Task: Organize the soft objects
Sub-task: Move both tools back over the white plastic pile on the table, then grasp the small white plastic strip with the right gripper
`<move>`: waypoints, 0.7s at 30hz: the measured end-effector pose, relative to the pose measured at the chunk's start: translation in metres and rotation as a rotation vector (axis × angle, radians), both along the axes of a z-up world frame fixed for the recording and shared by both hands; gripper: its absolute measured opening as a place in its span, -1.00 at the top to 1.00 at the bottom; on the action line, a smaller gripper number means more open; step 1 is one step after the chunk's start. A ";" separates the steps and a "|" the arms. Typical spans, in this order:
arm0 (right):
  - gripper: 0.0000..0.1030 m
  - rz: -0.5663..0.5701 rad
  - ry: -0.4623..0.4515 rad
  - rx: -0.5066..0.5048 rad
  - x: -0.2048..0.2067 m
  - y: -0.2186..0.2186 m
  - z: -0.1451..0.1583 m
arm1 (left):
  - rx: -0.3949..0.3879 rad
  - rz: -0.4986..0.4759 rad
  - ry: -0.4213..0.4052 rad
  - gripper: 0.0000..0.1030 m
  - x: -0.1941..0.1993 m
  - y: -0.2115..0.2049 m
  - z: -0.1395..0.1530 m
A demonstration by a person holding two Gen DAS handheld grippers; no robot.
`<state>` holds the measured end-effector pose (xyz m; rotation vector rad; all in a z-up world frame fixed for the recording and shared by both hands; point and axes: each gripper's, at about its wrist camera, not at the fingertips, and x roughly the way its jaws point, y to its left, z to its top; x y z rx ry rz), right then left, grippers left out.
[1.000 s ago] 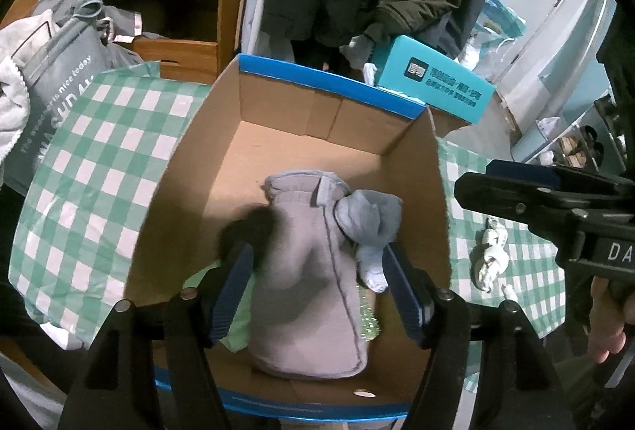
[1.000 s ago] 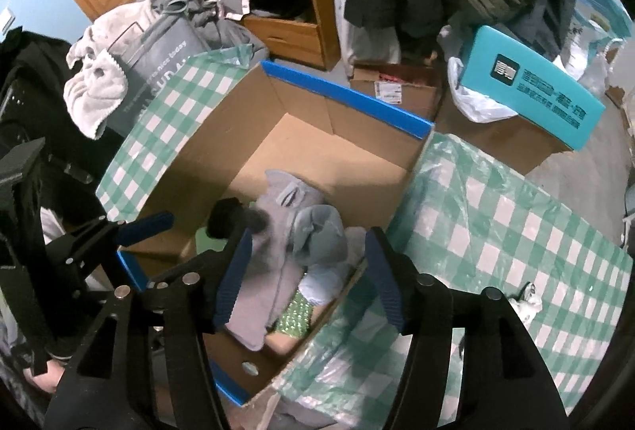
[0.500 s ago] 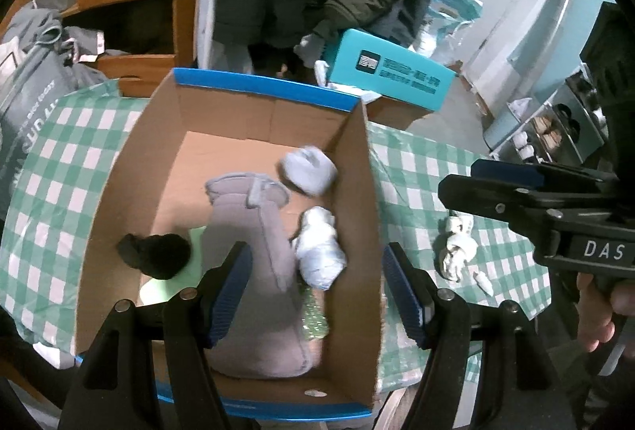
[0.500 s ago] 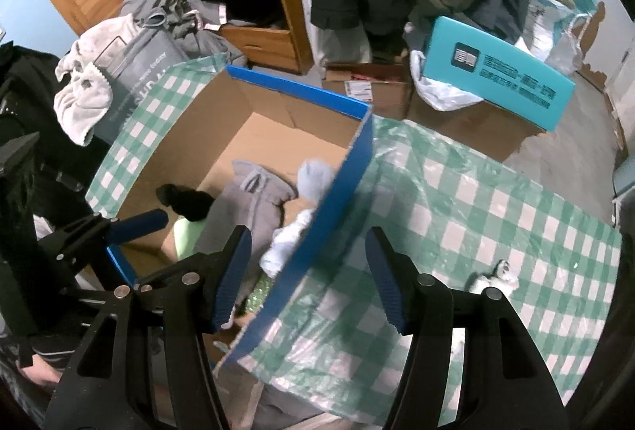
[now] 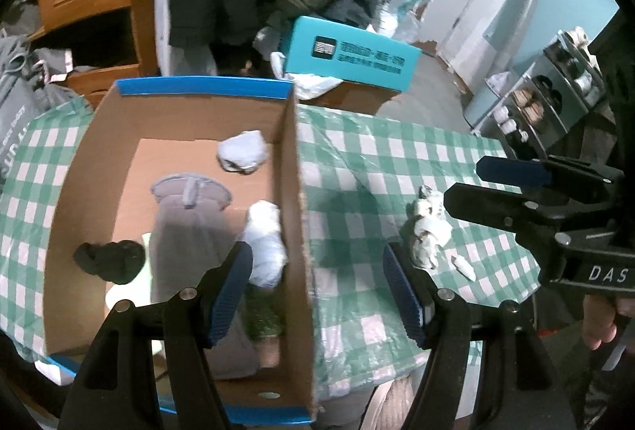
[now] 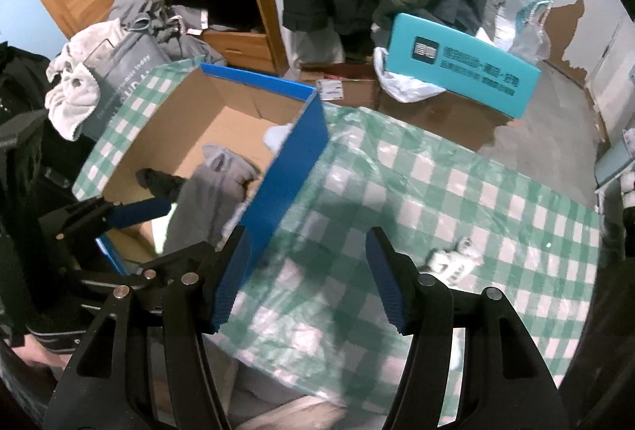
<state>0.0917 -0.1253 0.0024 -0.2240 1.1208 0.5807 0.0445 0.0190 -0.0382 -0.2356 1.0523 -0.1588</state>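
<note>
1. Our left gripper (image 5: 317, 287) has its fingers spread wide and empty, straddling the right wall of the cardboard box (image 5: 291, 192) at the lower centre of the left wrist view.
2. Our right gripper (image 6: 307, 279) is likewise wide apart and holds nothing, low in its own frame above the checked tablecloth (image 6: 436, 192).
3. The one soft thing we see outside the box is the small white sock bundle (image 6: 452, 259), lying on the cloth at the right of the right wrist view, well apart from the box.
4. We judge the step in hand to be fetching it: we should carry the right gripper over it, come straight down, and close around the bundle's thick middle, not the plastic cloth under it.
5. The box already holds the grey garment (image 5: 190, 231), two pale sock balls and a black piece.
</note>
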 end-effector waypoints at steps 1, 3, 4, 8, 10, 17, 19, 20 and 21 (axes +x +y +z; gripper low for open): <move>-0.22 -0.002 -0.003 -0.002 -0.001 -0.003 -0.001 | 0.002 -0.009 0.002 -0.35 0.001 -0.005 0.000; -0.27 -0.011 -0.002 0.001 -0.003 -0.013 -0.002 | 0.008 -0.033 0.002 -0.36 0.003 -0.016 -0.001; -0.27 -0.016 0.000 0.003 -0.003 -0.017 -0.004 | 0.012 -0.041 0.003 -0.37 0.003 -0.019 -0.001; -0.27 -0.039 0.011 0.009 -0.003 -0.037 -0.009 | 0.024 -0.076 0.005 -0.43 0.007 -0.039 -0.003; -0.27 -0.052 0.016 0.013 -0.002 -0.046 -0.012 | 0.031 -0.086 0.006 -0.43 0.008 -0.047 -0.004; -0.27 -0.099 0.029 0.006 0.005 -0.080 -0.027 | 0.063 -0.121 0.017 -0.43 0.014 -0.073 -0.012; -0.27 -0.118 0.041 -0.003 0.007 -0.090 -0.035 | 0.058 -0.123 0.027 -0.43 0.017 -0.078 -0.017; -0.27 -0.128 0.049 -0.008 0.009 -0.096 -0.040 | 0.051 -0.124 0.036 -0.43 0.019 -0.081 -0.021; -0.27 -0.141 0.058 -0.014 0.010 -0.102 -0.046 | 0.048 -0.125 0.042 -0.43 0.020 -0.083 -0.023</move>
